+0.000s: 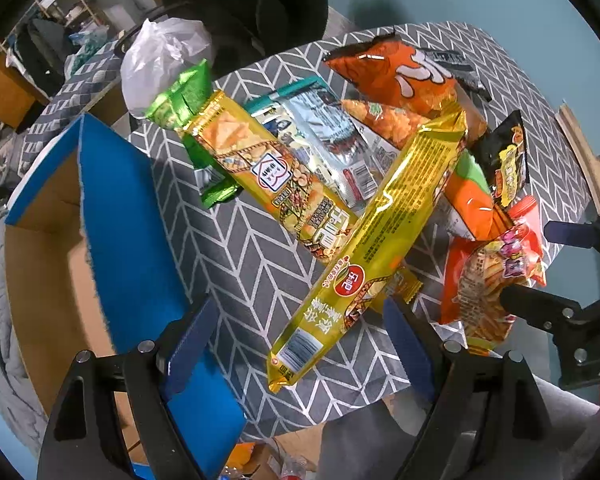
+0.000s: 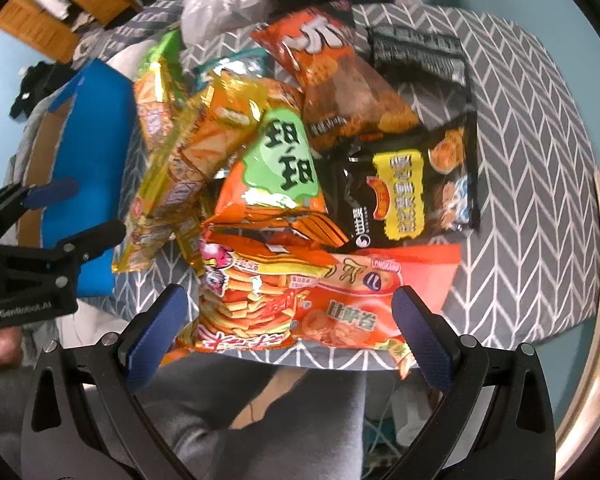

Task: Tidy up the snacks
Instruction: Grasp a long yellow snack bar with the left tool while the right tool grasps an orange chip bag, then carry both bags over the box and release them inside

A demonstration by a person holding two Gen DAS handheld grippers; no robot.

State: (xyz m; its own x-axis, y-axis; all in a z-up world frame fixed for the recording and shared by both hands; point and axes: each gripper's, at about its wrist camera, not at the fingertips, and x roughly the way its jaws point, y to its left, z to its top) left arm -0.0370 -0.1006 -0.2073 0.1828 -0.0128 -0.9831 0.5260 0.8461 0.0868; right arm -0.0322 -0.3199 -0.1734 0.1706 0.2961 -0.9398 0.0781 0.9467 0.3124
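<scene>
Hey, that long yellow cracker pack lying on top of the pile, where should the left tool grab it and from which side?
Probably its near end. The long yellow pack lies aslant across another yellow pack, and its sealed near end points between the open left tool's fingers. Come from the table's near edge and close across the narrow width just above that seal.

- The tablecloth point(image 1: 236, 248) is grey with white zigzag lines.
- The box point(image 1: 120, 208) is bright blue outside and brown inside.
- The long snack pack point(image 1: 384, 224) is shiny gold yellow.
- The chip bag point(image 2: 332, 76) is orange with white letters.
- The small bag point(image 2: 416, 184) is black with a yellow label.
- The front bag point(image 2: 340, 300) is red and orange.
- The finger pads point(image 2: 160, 328) are dark blue.
</scene>
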